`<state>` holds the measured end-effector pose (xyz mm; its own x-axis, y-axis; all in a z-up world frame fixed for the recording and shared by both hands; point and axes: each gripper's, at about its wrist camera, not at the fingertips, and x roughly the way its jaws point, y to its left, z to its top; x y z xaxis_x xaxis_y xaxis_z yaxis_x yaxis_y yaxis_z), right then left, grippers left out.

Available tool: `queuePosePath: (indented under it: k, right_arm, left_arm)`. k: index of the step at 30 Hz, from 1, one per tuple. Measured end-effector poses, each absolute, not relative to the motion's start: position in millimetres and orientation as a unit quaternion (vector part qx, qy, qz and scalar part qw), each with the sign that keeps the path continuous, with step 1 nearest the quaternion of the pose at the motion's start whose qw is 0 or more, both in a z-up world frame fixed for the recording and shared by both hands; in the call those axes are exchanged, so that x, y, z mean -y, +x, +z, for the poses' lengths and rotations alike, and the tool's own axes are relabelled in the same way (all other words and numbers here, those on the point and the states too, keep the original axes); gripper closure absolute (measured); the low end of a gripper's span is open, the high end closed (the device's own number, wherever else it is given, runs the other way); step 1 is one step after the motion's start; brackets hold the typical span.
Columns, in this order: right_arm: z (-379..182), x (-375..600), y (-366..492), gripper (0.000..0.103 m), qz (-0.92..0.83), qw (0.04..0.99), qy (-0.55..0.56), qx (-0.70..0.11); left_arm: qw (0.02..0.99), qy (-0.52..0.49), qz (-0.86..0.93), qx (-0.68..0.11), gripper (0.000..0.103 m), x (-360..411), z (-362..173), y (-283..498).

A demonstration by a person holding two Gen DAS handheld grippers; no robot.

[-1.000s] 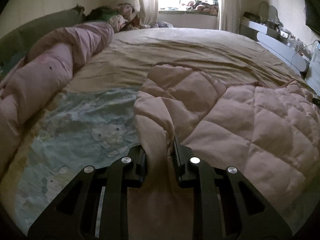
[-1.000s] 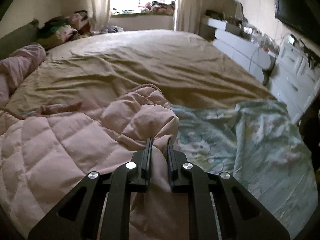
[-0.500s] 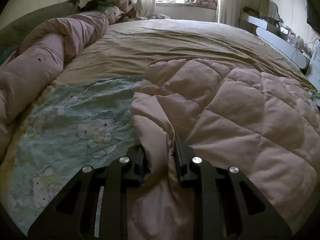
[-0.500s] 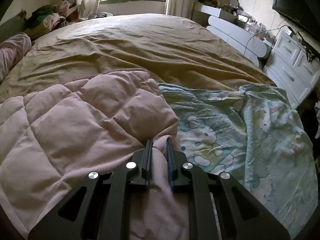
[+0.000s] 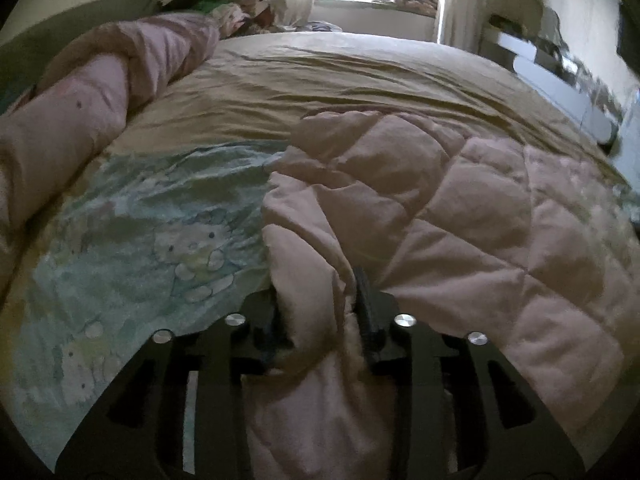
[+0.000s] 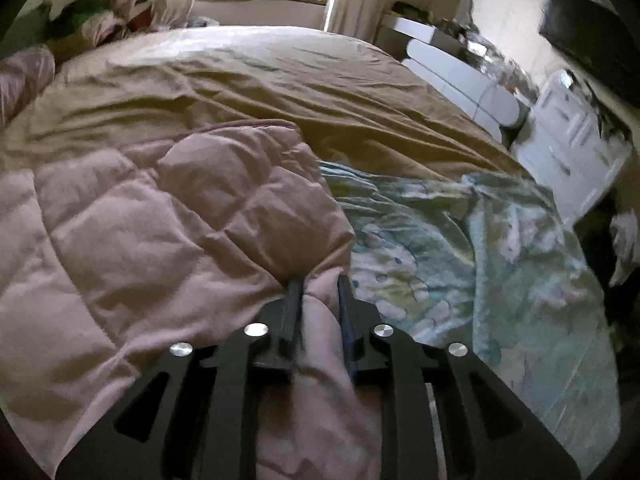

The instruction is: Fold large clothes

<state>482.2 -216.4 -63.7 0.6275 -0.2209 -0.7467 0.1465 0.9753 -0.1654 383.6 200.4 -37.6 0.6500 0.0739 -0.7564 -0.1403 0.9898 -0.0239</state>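
A pink quilted comforter (image 5: 432, 208) lies folded on the bed, and its near edge runs back between the fingers of both grippers. My left gripper (image 5: 320, 300) holds the comforter's left corner fold between its jaws, which are opening; the fabric sits loosely in the widened gap. In the right wrist view the same comforter (image 6: 152, 232) fills the left half. My right gripper (image 6: 318, 300) has the right corner fold between its jaws, which are also opening, and the puffy cloth still fills the gap.
A pale blue cartoon-print sheet (image 5: 152, 240) (image 6: 480, 248) lies under the comforter on a tan bedspread (image 5: 360, 80). A rolled pink duvet (image 5: 80, 120) runs along the left. White drawers (image 6: 576, 148) and a dark screen (image 6: 592, 36) stand to the right, past the bed's edge.
Both grippers have come down toward the bed with the comforter edge, which now lies flatter. Both pairs of jaws, tight on the fabric before, have spread apart.
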Motion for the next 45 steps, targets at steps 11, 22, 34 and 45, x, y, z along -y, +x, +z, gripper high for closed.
queuePosePath:
  k: [11, 22, 34, 45]
  right_arm:
    - [-3, 193, 355, 0.035, 0.019, 0.949, -0.017, -0.315]
    - [14, 72, 331, 0.035, 0.183, 0.920, -0.093, -0.334]
    - [-12, -16, 451, 0.036, 0.181, 0.864, -0.103, -0.458]
    - [-70, -18, 517, 0.024, 0.141, 0.833, -0.045, -0.533]
  left_arm:
    - [0.932, -0.006, 0.023, -0.362, 0.046, -170, 9, 322]
    - [0.904, -0.030, -0.026, -0.427, 0.042, -121, -50, 315]
    - [0.898, -0.039, -0.026, -0.438, 0.039, -122, -58, 335]
    - [0.902, -0.038, -0.021, -0.429, 0.039, -123, -64, 341]
